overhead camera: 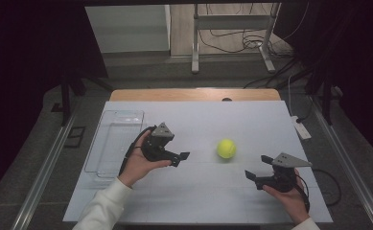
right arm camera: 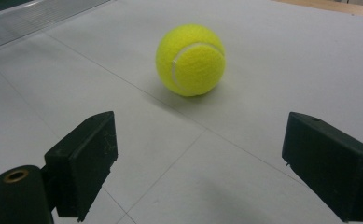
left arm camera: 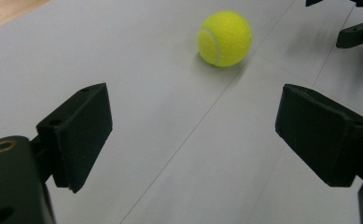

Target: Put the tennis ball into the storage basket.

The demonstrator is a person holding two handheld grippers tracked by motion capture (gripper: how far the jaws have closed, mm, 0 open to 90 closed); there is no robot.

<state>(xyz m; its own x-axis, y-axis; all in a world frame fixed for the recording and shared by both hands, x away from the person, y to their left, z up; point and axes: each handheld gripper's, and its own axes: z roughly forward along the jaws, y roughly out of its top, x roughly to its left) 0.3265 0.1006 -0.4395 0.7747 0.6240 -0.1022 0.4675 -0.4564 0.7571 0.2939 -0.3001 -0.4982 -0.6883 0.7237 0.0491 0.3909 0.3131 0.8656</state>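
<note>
A yellow tennis ball [overhead camera: 227, 148] rests on the white table sheet [overhead camera: 198, 191], between my two grippers. My left gripper [overhead camera: 180, 158] is held to the ball's left, jaws wide apart and pointed at the ball [left arm camera: 224, 38], which lies ahead of them and untouched. My right gripper [overhead camera: 257, 171] sits to the ball's lower right, also open, with the ball [right arm camera: 191, 59] lying a short way beyond its jaws. Nothing is between either pair of jaws. The other gripper's jaw tips [left arm camera: 356, 32] show at the top right of the left gripper view.
A clear plastic tray [overhead camera: 114, 141] lies on the left part of the sheet, just left of my left hand; its edge [right arm camera: 30, 18] shows in the right gripper view. The wooden table edge [overhead camera: 193, 94] runs along the back. A white object [overhead camera: 301, 128] lies off the right edge.
</note>
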